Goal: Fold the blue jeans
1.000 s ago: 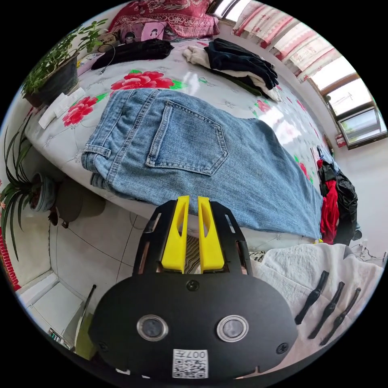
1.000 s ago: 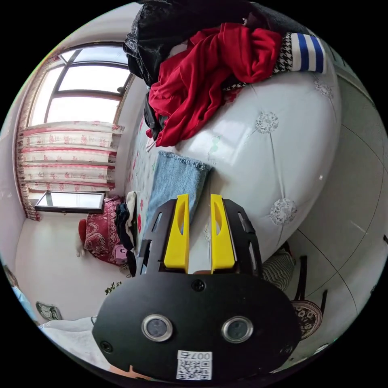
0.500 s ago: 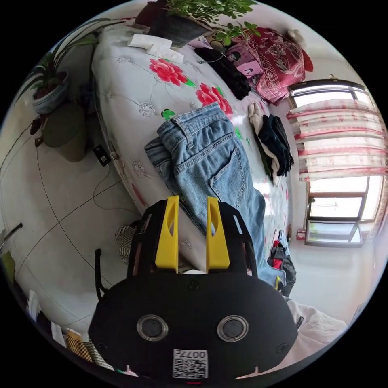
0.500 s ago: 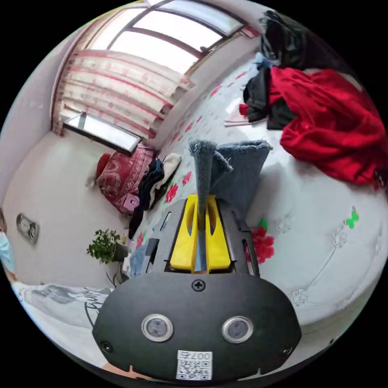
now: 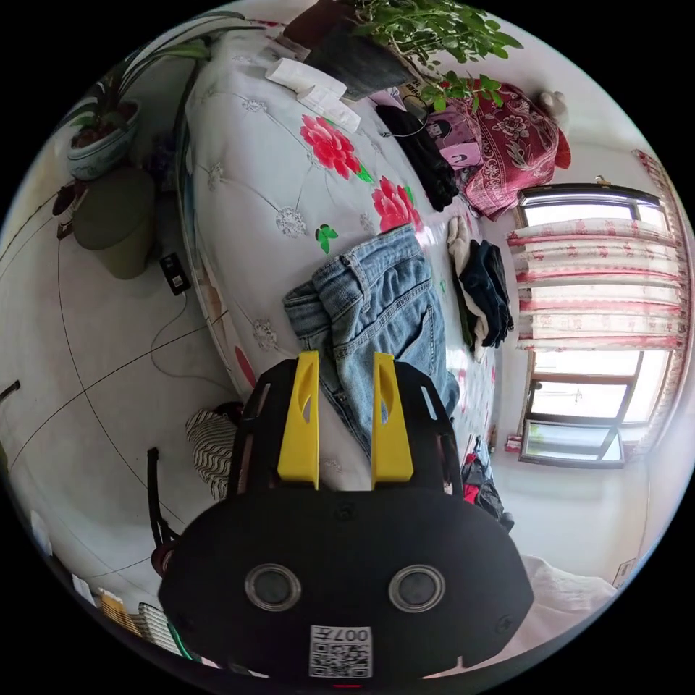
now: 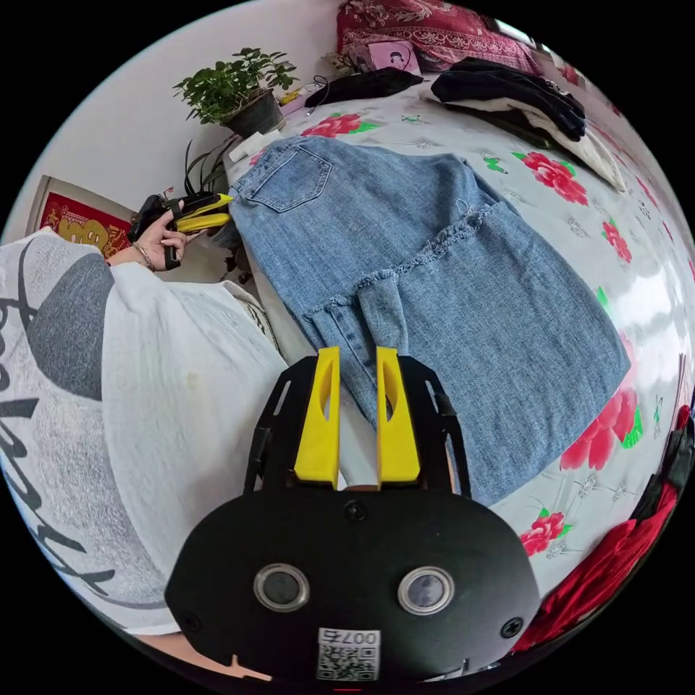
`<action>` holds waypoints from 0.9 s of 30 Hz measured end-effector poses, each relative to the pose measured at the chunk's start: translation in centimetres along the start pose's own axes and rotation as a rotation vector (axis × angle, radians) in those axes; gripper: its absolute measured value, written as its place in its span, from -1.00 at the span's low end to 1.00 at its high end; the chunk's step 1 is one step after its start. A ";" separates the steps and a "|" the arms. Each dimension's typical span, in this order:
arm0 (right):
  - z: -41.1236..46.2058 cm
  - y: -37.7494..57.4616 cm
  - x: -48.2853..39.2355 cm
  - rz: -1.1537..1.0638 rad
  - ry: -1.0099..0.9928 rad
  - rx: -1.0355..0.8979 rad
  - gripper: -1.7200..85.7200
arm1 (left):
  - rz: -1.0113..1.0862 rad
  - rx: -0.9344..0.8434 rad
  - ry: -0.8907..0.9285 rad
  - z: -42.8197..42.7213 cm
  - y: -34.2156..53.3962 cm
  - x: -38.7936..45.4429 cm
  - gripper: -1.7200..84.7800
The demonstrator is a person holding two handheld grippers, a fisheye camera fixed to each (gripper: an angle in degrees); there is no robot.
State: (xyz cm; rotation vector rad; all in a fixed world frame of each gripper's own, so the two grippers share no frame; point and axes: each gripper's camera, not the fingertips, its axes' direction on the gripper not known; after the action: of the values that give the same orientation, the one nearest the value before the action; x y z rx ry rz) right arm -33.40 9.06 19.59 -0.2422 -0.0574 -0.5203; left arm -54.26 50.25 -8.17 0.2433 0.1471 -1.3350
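jeans (image 5: 376, 304): lower legs hidden behind the left claw (image 5: 346, 360)'s body
left claw in right gripper view (image 6: 190, 214): too small to judge its jaws
red garment (image 6: 615, 572): cut off by the edge

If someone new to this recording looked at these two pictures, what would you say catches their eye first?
The faded blue denim jeans stand out first, spread across the white bedspread with red flower prints, their frayed hems folded up over the legs. In front of them, the right gripper has its yellow fingers parted just above the near edge. In the right gripper view, the left gripper sits beside the waistband.
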 end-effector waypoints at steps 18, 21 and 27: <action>1.1 -3.1 2.1 0.018 0.155 0.095 -0.86 | 0.165 0.024 0.013 0.1 -3.0 3.2 -0.84; 2.9 -4.1 5.3 0.059 0.064 0.031 -0.86 | 0.320 0.029 0.085 -0.1 -2.2 8.0 -0.85; 2.4 -0.9 8.8 0.118 0.052 0.026 -0.88 | 0.904 -0.113 0.212 2.9 4.0 25.0 -0.86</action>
State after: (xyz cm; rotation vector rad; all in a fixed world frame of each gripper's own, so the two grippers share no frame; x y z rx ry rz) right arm -26.24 4.60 23.10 -0.2055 0.0007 -0.4080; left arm -44.75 26.76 -11.08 0.3051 0.2524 -0.3995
